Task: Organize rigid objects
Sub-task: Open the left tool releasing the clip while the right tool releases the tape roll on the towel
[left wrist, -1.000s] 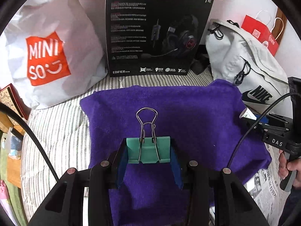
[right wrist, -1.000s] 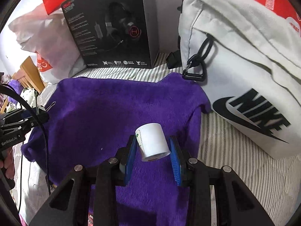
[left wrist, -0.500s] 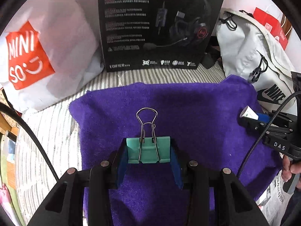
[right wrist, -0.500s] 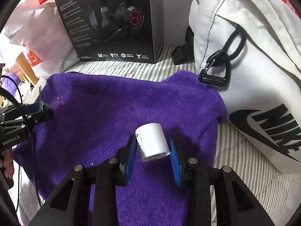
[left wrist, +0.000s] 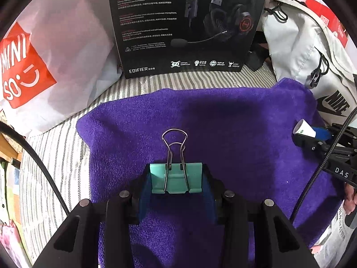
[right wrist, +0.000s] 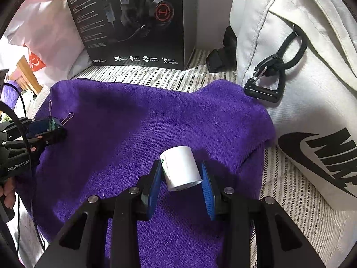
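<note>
My left gripper (left wrist: 176,178) is shut on a teal binder clip (left wrist: 176,179) whose wire handles point forward, held just above a purple towel (left wrist: 223,122). In the right wrist view my right gripper (right wrist: 181,174) is shut on a small white paper roll (right wrist: 180,167), low over the towel's (right wrist: 145,122) right part. Each gripper also shows in the other's view: the right one (left wrist: 312,134) with the roll (left wrist: 304,130) at the towel's right edge, the left one (right wrist: 52,127) with the clip (right wrist: 53,124) at its left edge.
A black headset box (left wrist: 185,22) stands behind the towel on a striped sheet (left wrist: 55,156). A white shopping bag (left wrist: 44,55) with a red logo lies at the left, a white Nike bag (right wrist: 301,67) at the right. Newspaper (left wrist: 332,241) lies by the towel's near right corner.
Both grippers have moved forward and down toward the towel, so the box and bags appear nearer. The clip and the roll stay gripped as before.
</note>
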{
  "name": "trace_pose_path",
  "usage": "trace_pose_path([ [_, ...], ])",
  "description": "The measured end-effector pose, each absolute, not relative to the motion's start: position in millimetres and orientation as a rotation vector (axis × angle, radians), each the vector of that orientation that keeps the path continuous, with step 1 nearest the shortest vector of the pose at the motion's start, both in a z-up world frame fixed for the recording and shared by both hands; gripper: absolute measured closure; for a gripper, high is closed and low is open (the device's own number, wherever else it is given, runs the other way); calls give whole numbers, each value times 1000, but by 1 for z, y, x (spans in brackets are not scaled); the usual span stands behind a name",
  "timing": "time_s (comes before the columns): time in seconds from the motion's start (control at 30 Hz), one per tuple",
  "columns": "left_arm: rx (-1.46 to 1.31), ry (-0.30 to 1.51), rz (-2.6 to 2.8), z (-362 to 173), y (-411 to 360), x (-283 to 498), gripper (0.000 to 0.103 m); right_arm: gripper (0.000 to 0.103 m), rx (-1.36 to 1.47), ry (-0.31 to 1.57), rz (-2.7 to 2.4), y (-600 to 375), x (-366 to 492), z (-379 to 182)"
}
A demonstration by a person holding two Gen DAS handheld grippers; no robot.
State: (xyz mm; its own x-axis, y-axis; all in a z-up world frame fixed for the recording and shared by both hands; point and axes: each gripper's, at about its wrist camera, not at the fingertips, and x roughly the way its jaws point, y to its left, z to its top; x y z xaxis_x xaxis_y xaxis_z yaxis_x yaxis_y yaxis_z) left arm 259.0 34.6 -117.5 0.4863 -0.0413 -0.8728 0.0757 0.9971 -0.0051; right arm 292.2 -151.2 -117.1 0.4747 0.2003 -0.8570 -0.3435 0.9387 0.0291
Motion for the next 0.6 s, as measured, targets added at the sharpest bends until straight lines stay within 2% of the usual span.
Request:
trace_pose_path([
  [0.27,54,1059,-67,-118,33,260,63,67,-160,1021,348,-150,292,-118],
  [0.33,56,1063,-68,-118,33,259,59,63,-151,1027,358,-152,291,-118],
  [0.4,52,1071,-70,-119,33,257,53,50,-141,1038,365,-154,290,-118],
  [0.43,49,1074,-73,-119,34,255,52,47,-138,1040,365,-154,289,-118],
  [0.6,56,1084,-72,-119,32,246,43,45,-125,1044,357,-160,281,-116],
])
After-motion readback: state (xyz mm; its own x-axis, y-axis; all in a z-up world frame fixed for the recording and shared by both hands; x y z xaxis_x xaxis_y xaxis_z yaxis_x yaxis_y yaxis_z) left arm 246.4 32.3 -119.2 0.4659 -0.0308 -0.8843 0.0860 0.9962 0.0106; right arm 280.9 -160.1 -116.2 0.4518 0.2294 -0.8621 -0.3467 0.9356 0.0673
